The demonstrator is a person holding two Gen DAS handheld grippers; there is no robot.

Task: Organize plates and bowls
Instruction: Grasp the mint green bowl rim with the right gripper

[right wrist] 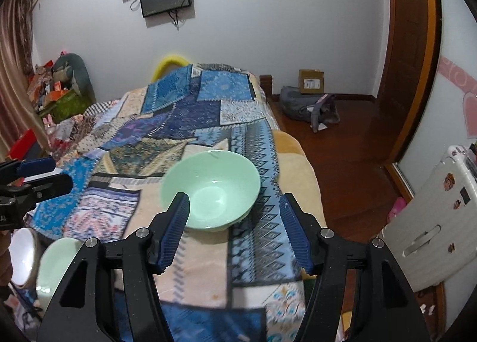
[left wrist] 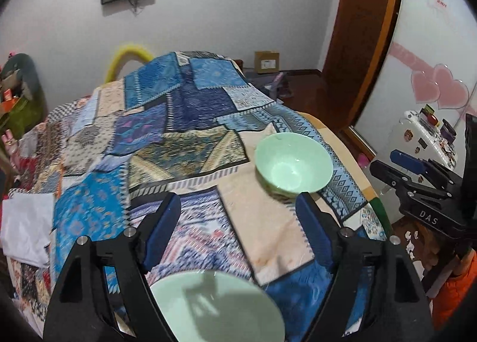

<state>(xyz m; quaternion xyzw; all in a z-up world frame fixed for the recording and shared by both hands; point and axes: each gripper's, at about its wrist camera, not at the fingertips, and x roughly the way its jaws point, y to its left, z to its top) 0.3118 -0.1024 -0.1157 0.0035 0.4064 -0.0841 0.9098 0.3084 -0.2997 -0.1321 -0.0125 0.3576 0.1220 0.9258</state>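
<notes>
A pale green bowl (left wrist: 293,163) sits on the patchwork cloth near the bed's right edge; in the right wrist view it (right wrist: 211,190) lies just beyond my right gripper (right wrist: 235,222), which is open and empty, its left finger at the bowl's near rim. A second green bowl (left wrist: 217,309) sits below my left gripper (left wrist: 238,222), which is open and empty above it. That second bowl (right wrist: 55,264) shows at the lower left of the right wrist view beside a white bowl (right wrist: 22,255). The right gripper shows at the right of the left wrist view (left wrist: 417,169).
The patchwork cloth (left wrist: 167,139) covers a bed. A white cloth (left wrist: 26,228) lies at its left edge. A white suitcase (right wrist: 441,222) stands to the right, a grey bag (right wrist: 310,108) and cardboard box (right wrist: 311,81) on the wooden floor beyond.
</notes>
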